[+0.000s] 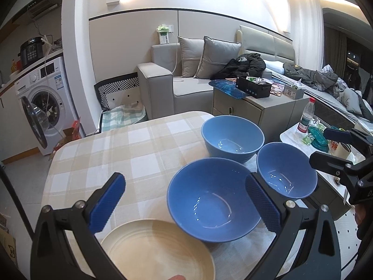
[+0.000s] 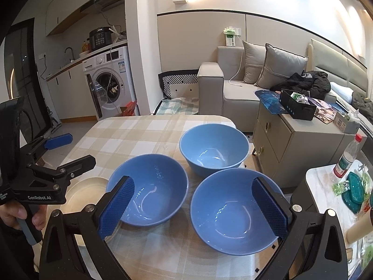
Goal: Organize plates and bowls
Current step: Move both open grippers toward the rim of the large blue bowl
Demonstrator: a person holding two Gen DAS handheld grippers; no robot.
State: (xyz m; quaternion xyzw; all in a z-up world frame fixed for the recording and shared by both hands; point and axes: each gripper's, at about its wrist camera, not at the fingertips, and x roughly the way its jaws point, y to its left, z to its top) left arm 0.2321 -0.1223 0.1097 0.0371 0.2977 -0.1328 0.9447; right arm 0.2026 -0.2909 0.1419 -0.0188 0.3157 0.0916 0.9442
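So nothing is stacked yet: three blue bowls (image 2: 235, 212) stand apart, cream plate (image 1: 160, 252) at 7 o'clock; both tools (image 1: 184, 203) (image 2: 193, 207) open, empty.

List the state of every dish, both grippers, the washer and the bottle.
Far bowl: upright, empty.
Left bowl: upright, empty.
Right bowl: upright, empty.
Plate: flat on the table, empty.
Left gripper: open, holding nothing.
Right gripper: open, holding nothing.
Washing machine: door open.
Water bottle: upright, capped.
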